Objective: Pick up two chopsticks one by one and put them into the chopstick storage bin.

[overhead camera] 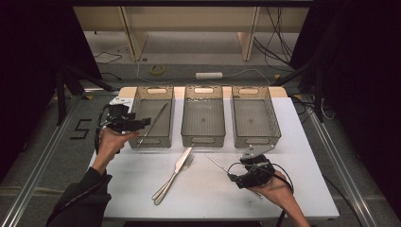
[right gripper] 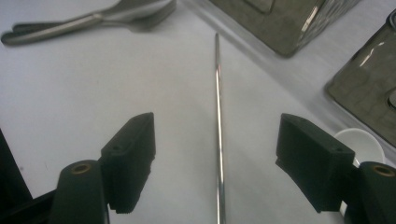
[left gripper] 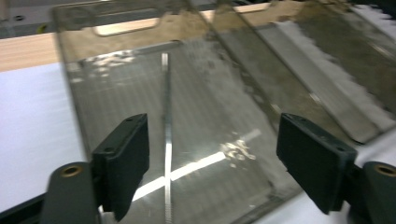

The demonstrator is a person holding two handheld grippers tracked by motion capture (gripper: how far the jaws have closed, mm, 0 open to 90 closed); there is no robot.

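Both grippers gape empty: left gripper (left gripper: pixel 212 163) over a blurred bin (left gripper: pixel 116 70), right gripper (right gripper: pixel 217 163) astride a cut-off rod (right gripper: pixel 218 130).

The thin metal rod (right gripper: pixel 218 121) runs off the picture's edge at 6 o'clock in the right gripper view, so its near end is cut off. A small white round thing (right gripper: pixel 358 143) at 4 o'clock is half hidden behind the right tool (right gripper: pixel 217 161). In the left gripper view, the clear bins (left gripper: pixel 299 70) toward 2 o'clock are blurry. The long strip (left gripper: pixel 166 140) is cut off at 6 o'clock.
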